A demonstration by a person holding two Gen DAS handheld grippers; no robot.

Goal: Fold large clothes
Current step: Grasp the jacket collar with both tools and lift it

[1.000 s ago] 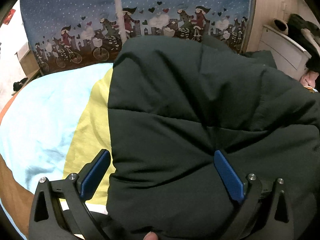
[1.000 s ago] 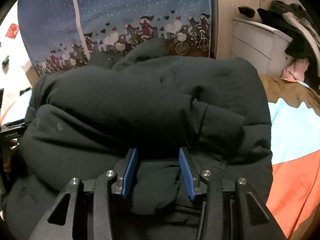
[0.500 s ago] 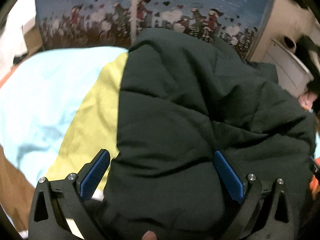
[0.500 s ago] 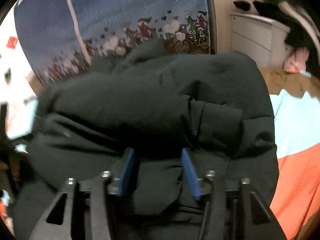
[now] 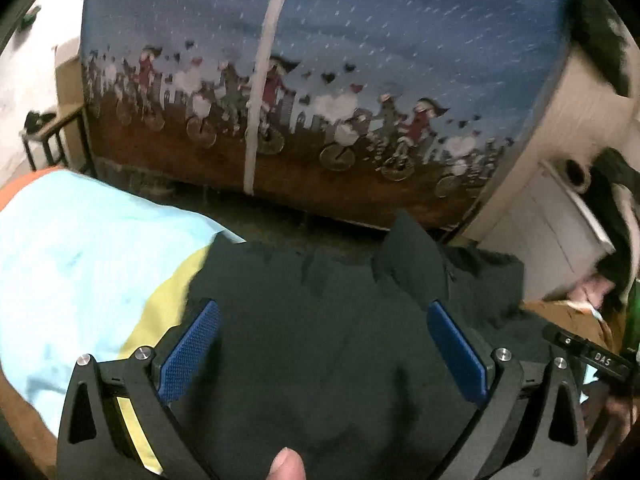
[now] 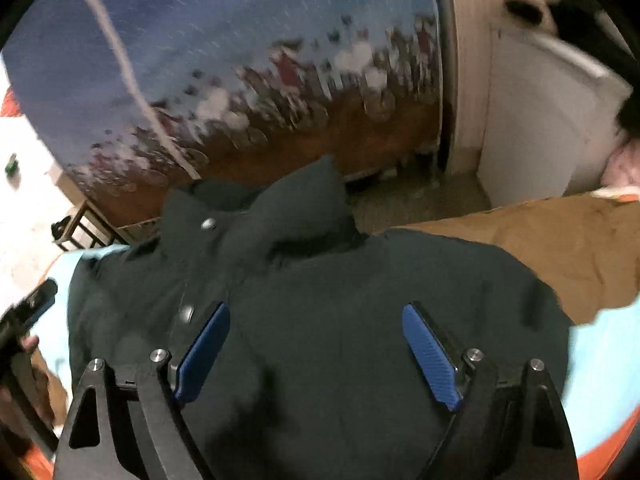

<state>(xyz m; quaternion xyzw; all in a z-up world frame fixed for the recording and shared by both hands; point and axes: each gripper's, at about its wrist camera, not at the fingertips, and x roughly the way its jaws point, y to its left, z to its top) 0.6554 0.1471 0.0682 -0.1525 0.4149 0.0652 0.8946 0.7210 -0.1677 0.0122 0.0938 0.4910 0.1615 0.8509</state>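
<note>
Dark jacket beneath both wide-spread tongs, left; right

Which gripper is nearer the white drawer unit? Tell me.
Right. The white drawer unit stands just off the right gripper's right side; the left gripper works the dark coat farther left.

We see a blue fabric curtain printed with cartoon cyclists, hearts and a brown town strip along its lower edge, crossed by a pale vertical band. Below it lies a bedcover in light blue, yellow, tan and orange patches, its tan part at the right. We also find a white drawer cabinet with dark clothes heaped on top, and a small black-framed side table at the far left.
</note>
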